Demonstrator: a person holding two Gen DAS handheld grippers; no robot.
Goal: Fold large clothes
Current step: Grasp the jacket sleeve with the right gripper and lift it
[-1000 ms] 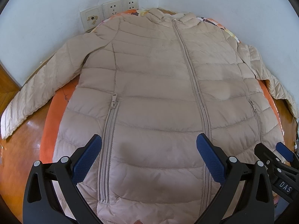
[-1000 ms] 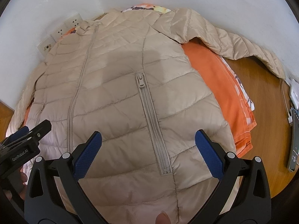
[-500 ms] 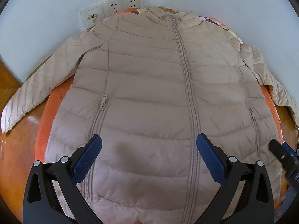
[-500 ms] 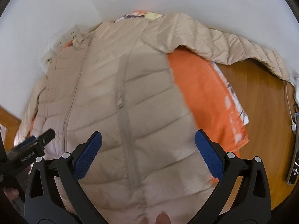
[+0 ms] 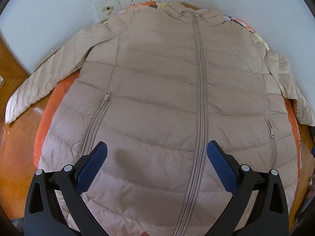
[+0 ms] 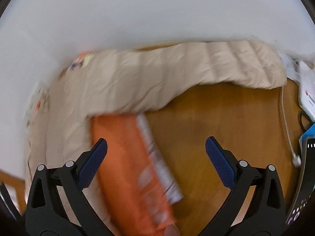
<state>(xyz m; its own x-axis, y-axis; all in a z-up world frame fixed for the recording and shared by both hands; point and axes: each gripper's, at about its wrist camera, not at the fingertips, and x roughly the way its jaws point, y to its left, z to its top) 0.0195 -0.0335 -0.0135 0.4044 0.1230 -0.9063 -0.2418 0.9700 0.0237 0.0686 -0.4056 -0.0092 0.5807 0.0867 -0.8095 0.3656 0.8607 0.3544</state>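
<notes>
Beige puffer jacket (image 5: 161, 98) fills most of my left wrist view, spread front-up and zipped on an orange cloth (image 5: 49, 118) that covers part of the wooden table (image 5: 17, 147). Its collar sits at the top centre of the frame, just below the wall sockets (image 5: 128, 2), and one sleeve (image 5: 49, 78) runs out toward the left edge while the other drops off at the right. My left gripper (image 5: 157, 153) hangs over the lower front of the jacket with its blue-padded fingers (image 5: 91, 167) spread wide and nothing between them.

My right wrist view is blurred. There the jacket lies in the left half, and its sleeve (image 6: 196, 66) stretches across the upper middle toward the right edge, resting on bare table (image 6: 226, 118). Orange cloth (image 6: 126, 157) with a pale patterned border shows in the lower centre. My right gripper (image 6: 156, 151) hovers above the cloth edge and bare wood, fingers (image 6: 218, 161) wide apart and empty. A white cable (image 6: 285, 122) and some devices sit at the far right.
</notes>
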